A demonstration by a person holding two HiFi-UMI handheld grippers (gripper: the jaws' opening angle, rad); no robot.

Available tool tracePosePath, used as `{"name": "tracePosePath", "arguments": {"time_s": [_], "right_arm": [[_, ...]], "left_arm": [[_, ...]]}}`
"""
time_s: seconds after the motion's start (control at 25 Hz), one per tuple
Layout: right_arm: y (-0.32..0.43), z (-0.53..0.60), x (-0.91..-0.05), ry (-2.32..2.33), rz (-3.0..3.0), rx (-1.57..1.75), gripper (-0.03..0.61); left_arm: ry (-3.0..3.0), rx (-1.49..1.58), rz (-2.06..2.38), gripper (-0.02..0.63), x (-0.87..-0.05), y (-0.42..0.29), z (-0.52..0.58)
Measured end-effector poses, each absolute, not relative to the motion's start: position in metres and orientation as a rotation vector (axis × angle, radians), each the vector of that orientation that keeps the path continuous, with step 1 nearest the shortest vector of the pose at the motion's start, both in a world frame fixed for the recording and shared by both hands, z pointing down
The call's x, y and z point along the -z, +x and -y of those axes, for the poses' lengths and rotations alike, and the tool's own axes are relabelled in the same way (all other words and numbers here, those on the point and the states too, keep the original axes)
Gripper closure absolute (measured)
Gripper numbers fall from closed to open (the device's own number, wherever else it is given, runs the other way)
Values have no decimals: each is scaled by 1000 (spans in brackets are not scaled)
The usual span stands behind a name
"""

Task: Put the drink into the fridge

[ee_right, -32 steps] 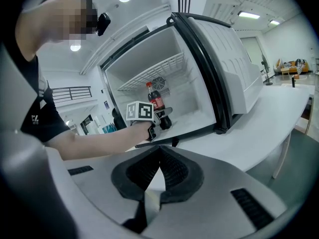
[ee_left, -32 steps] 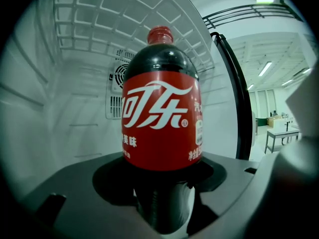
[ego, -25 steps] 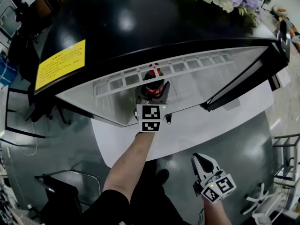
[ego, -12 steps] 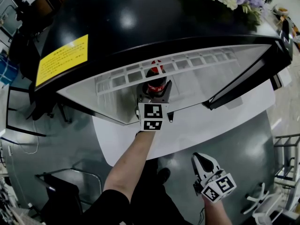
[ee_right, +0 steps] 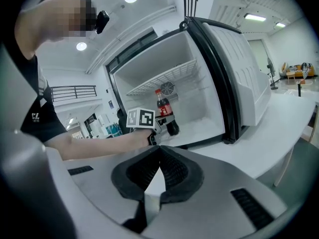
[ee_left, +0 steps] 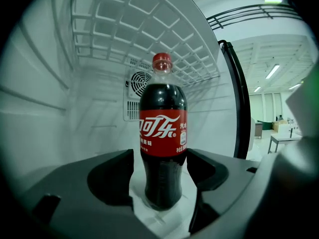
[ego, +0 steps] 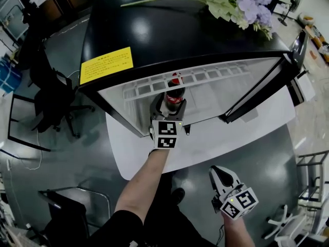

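Observation:
The drink is a dark cola bottle (ego: 175, 89) with a red cap and red label, standing upright on the white floor inside the open fridge (ego: 185, 30). My left gripper (ego: 169, 103) reaches into the fridge with a jaw on each side of the bottle (ee_left: 162, 138). Its jaws are opening, and narrow gaps show between the pads and the bottle. The right gripper (ego: 218, 175) hangs low at the right, outside the fridge, shut with nothing in it. From the right gripper view (ee_right: 159, 156) the bottle (ee_right: 164, 111) shows under the wire shelf.
A wire shelf (ee_left: 149, 29) spans the fridge above the bottle, with a round fan grille (ee_left: 141, 83) on the back wall. The fridge door (ego: 267, 91) stands open to the right. Purple flowers (ego: 247, 6) lie on the fridge top. An office chair (ego: 51, 96) stands at the left.
The left gripper's jaws have spread a little wider around the bottle, which stays standing on the fridge floor. The head view has shifted. The right gripper has not moved.

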State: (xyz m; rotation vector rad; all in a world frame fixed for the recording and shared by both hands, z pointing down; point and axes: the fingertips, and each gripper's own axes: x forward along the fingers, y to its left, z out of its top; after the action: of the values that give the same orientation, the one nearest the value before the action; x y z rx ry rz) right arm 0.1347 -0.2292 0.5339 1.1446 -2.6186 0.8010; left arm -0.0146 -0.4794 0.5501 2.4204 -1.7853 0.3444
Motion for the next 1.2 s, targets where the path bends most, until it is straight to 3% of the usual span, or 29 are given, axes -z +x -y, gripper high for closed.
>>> {"name": "tracePosePath", "arguments": {"time_s": [0.4,0.76,1.2], "right_arm": [[131,209,-463,1148,2689,-725,563],[143,169,-417,1167,2710,-667,563],[145,146,-391,1196,2848,-679,563]], "left_arm": [[2467,-433,1759,290,-499,-20,418],[2491,-343,1595,365,-444,-6,332],[2541,-476,1612,438,-406,-33,248]]}}
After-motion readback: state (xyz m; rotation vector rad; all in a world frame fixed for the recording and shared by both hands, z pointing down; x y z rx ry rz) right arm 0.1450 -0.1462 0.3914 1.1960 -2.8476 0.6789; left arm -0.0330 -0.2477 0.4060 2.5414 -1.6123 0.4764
